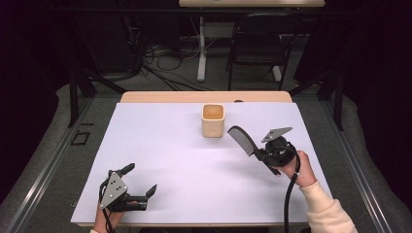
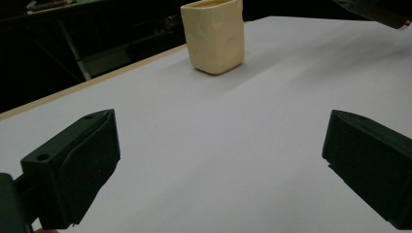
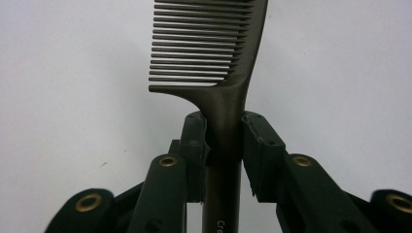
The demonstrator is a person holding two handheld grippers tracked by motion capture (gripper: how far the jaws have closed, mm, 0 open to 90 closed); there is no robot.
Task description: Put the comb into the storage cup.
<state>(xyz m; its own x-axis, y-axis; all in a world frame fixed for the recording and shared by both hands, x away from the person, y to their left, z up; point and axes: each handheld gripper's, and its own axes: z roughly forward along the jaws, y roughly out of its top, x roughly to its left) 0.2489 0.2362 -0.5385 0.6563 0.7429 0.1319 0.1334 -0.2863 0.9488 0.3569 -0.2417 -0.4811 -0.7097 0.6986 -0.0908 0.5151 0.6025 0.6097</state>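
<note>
Right gripper (image 1: 262,154) squeezes the handle of a black comb (image 1: 241,140), and its jaws press on both sides. Held above the white table (image 1: 184,155), the comb points toward the cream cup (image 1: 213,120) near the far edge. Left gripper (image 1: 141,180) rests at the near edge, jaws wide apart, holding nothing.
</note>
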